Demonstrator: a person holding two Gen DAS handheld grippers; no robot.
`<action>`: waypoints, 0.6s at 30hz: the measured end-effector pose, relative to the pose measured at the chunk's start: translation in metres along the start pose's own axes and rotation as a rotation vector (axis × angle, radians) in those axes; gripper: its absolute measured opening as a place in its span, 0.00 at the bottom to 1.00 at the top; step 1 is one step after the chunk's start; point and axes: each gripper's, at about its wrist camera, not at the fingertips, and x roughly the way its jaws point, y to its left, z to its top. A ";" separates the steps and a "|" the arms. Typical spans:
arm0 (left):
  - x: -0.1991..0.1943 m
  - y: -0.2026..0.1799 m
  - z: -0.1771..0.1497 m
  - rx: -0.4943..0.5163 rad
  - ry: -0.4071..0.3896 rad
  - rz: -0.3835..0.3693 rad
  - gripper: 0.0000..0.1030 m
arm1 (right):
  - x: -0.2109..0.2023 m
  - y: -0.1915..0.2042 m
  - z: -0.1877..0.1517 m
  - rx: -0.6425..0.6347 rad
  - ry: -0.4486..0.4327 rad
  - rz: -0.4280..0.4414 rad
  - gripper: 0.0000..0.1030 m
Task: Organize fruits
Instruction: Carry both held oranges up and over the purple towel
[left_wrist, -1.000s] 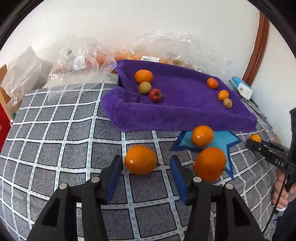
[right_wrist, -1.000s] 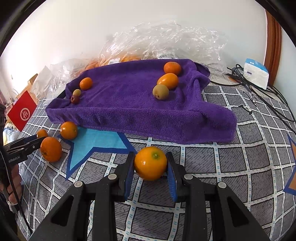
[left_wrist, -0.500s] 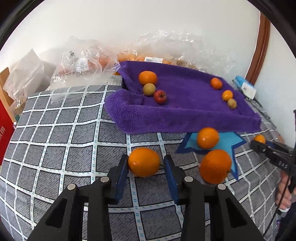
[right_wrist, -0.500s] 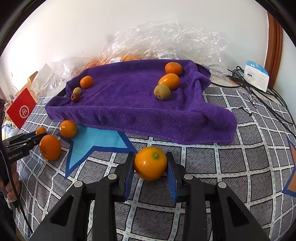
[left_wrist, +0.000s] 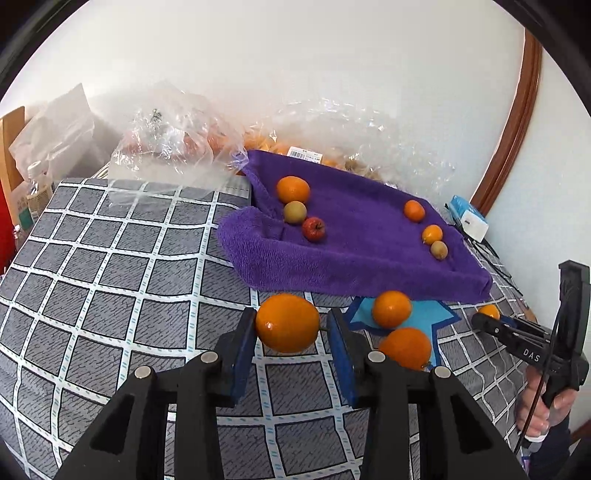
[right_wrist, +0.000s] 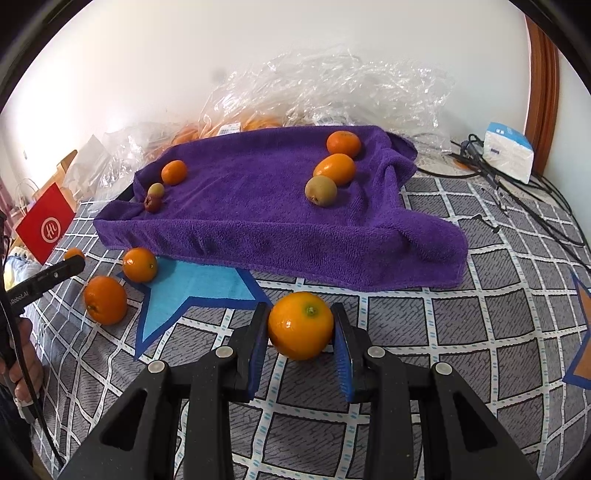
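My left gripper (left_wrist: 291, 328) is shut on an orange (left_wrist: 287, 322) and holds it above the checked cloth. My right gripper (right_wrist: 301, 330) is shut on another orange (right_wrist: 300, 325) in front of the purple towel tray (right_wrist: 258, 236). The tray (left_wrist: 332, 273) holds two groups of fruit: an orange (left_wrist: 293, 189), a kiwi (left_wrist: 294, 212) and a small red fruit (left_wrist: 313, 228) at its left, two small oranges (left_wrist: 414, 210) and a kiwi (left_wrist: 439, 249) at its right. Two loose oranges (left_wrist: 391, 308) (left_wrist: 405, 348) lie by the blue star patch (right_wrist: 192, 291).
Clear plastic bags (left_wrist: 173, 147) with more fruit lie behind the tray. A white and blue box (right_wrist: 508, 153) and black cables (right_wrist: 517, 199) are at the right. A red bag (right_wrist: 46, 223) stands at the left. The checked cloth (left_wrist: 92, 295) covers the table.
My left gripper closed on the orange and lifted it off the cloth, moving toward the tray. My right gripper kept its hold on its orange and barely moved.
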 end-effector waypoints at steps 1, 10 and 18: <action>0.001 0.001 0.001 -0.004 -0.001 0.000 0.36 | -0.001 0.000 0.000 0.000 -0.003 0.003 0.32; -0.002 0.005 0.003 -0.026 -0.029 0.006 0.36 | -0.006 -0.004 0.003 0.025 -0.028 0.027 0.32; -0.015 0.008 0.008 -0.041 -0.076 0.046 0.36 | -0.029 -0.004 0.016 0.049 -0.092 0.010 0.32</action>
